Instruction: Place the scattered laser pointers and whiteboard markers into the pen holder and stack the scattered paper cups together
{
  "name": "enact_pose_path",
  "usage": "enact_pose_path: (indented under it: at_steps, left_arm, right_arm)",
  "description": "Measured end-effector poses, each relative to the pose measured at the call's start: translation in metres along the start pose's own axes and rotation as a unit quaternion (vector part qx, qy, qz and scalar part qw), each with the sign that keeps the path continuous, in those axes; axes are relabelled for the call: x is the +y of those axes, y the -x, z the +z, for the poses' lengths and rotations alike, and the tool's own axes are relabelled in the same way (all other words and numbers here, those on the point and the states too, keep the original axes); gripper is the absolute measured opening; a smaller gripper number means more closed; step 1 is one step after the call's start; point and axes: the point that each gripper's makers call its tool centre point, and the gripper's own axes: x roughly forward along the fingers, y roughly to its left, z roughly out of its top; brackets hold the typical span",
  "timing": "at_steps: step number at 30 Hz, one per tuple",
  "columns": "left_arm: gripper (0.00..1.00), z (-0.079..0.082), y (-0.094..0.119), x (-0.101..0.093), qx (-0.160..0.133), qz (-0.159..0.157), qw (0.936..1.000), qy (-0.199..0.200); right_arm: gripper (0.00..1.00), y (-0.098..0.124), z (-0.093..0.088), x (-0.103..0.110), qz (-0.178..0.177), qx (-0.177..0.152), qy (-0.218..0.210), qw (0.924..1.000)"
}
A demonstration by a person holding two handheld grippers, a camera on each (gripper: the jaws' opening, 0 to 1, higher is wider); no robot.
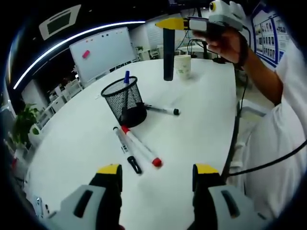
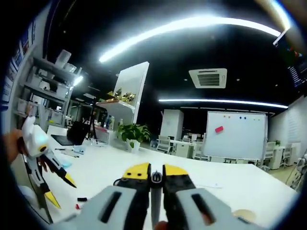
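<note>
A black mesh pen holder (image 1: pixel 125 101) stands on the white round table (image 1: pixel 201 110) with a blue marker (image 1: pixel 126 76) upright in it. In front of it lie a red-capped marker (image 1: pixel 141 146) and a black-tipped pen (image 1: pixel 126 150); another black-tipped pen (image 1: pixel 163 110) lies just behind the holder. My left gripper (image 1: pixel 158 171) hovers open over the near table, nothing between its jaws; it also appears as the left gripper (image 2: pixel 60 189). My right gripper (image 1: pixel 184 23), in a hand, is shut on a dark pen (image 1: pixel 168 52) hanging upright above the table, the same dark pen (image 2: pixel 156 184) pinched between its jaws.
A paper cup (image 1: pixel 183 65) stands at the far side of the table behind the hanging pen. A person's arm and white clothing (image 1: pixel 283 120) fill the right side, with a cable along the table edge. A whiteboard (image 2: pixel 235 135), chairs and a plant (image 2: pixel 134 132) stand beyond.
</note>
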Motion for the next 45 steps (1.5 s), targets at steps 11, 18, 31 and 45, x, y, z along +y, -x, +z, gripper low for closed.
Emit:
enact_pose_path:
  at_steps: [11,18,31,45]
  left_arm:
    - [0.60,0.002,0.001,0.003,-0.001,0.003,1.0000,0.000]
    - [0.60,0.001,0.004,0.004,0.001,0.008,1.0000,0.001]
    - [0.60,0.001,0.003,0.000,0.000,0.005,1.0000,0.001]
    - [0.60,-0.001,0.004,-0.001,0.003,0.006,1.0000,0.003]
  right_arm:
    - [0.10,-0.005,0.007,0.006,0.013,-0.012,0.007,0.9998]
    - [0.10,-0.008,0.012,0.007,0.015,-0.021,0.012,0.9996]
    - [0.10,-0.012,0.023,0.013,0.024,-0.040,0.015,0.9988]
    - [0.10,-0.019,0.030,0.017,0.028,-0.053,0.021,0.9980]
